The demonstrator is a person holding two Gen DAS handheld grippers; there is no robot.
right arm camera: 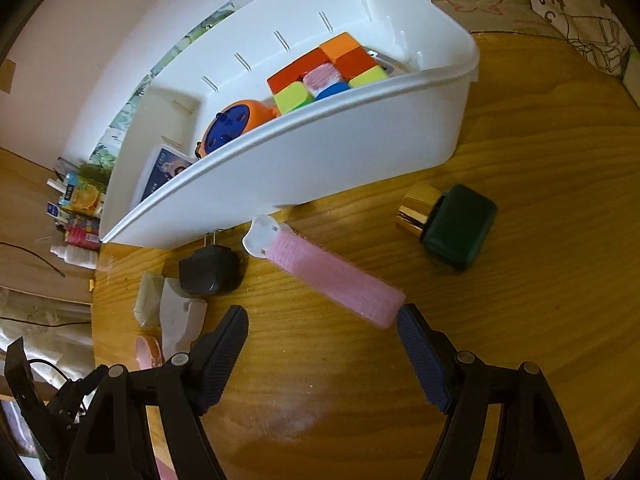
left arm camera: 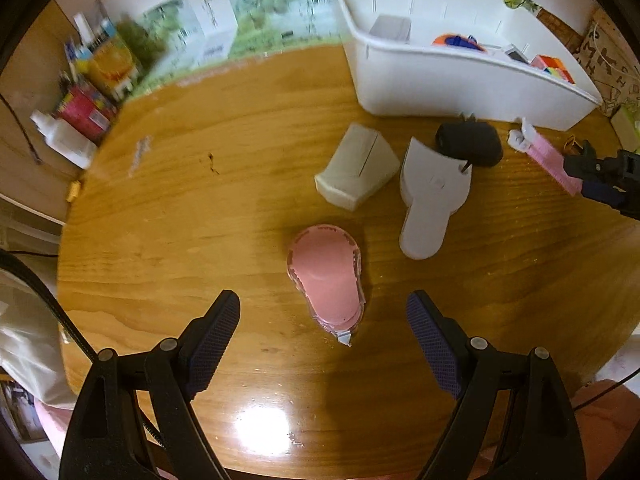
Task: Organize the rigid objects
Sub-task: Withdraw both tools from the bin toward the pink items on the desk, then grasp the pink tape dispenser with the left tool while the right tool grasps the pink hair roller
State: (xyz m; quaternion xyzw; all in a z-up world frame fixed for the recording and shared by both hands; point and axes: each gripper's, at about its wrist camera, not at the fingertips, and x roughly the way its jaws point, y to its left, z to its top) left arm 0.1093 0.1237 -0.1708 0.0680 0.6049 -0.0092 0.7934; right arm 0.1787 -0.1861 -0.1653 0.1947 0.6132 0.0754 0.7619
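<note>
My left gripper (left arm camera: 323,312) is open and empty just short of a flat pink correction-tape dispenser (left arm camera: 325,276) on the wooden table. Beyond it lie a cream box (left arm camera: 358,168), a flat white scoop-shaped piece (left arm camera: 432,196) and a black plug adapter (left arm camera: 470,142). My right gripper (right arm camera: 323,320) is open; its right pad (right arm camera: 416,340) touches the near end of a pink velcro hair clip (right arm camera: 332,276). The clip also shows in the left wrist view (left arm camera: 548,160), beside the right gripper (left arm camera: 604,178). The white bin (right arm camera: 304,156) holds a colour cube (right arm camera: 328,74), an orange-blue round toy (right arm camera: 236,124) and a card box (right arm camera: 164,172).
A dark green bottle with a gold cap (right arm camera: 452,224) lies right of the clip. Bottles and cartons (left arm camera: 88,88) crowd the far left of the table. A patterned cushion (right arm camera: 580,12) is at the back right. The table edge (left arm camera: 68,240) curves at the left.
</note>
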